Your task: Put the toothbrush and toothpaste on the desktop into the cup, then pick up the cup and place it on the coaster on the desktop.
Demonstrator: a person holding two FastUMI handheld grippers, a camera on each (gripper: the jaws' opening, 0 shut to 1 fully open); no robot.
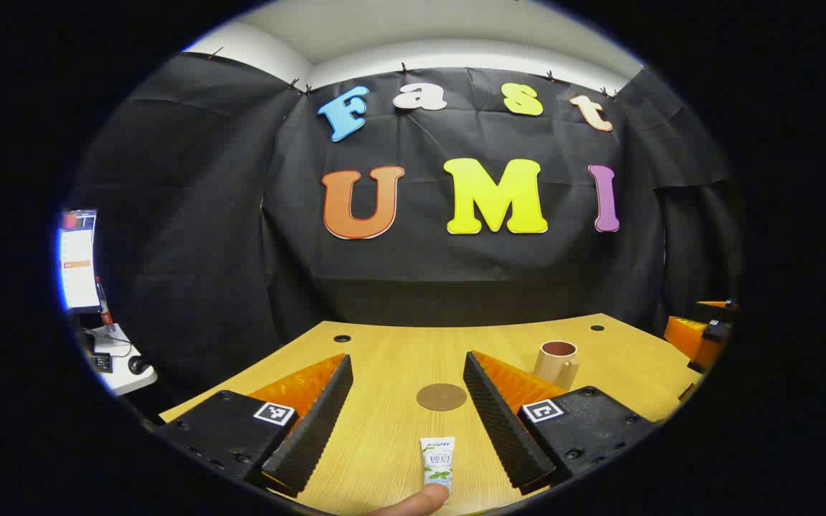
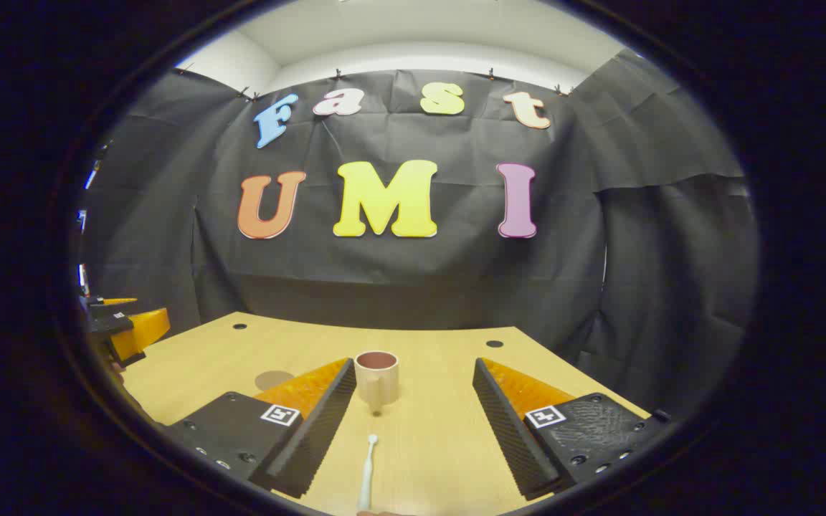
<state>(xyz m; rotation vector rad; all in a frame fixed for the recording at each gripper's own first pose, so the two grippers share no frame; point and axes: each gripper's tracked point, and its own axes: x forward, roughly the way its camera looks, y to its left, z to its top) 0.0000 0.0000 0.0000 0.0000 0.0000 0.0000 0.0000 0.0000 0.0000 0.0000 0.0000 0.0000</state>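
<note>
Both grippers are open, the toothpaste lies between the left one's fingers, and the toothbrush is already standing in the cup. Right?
Not quite. In the right gripper view the toothbrush lies flat on the desktop in front of the cup, between the open right gripper. The toothpaste and open left gripper are as you said.

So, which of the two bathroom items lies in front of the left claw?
The toothpaste, a short flat tube, lies between its open fingers. The slim toothbrush lies before the right claw.
</note>
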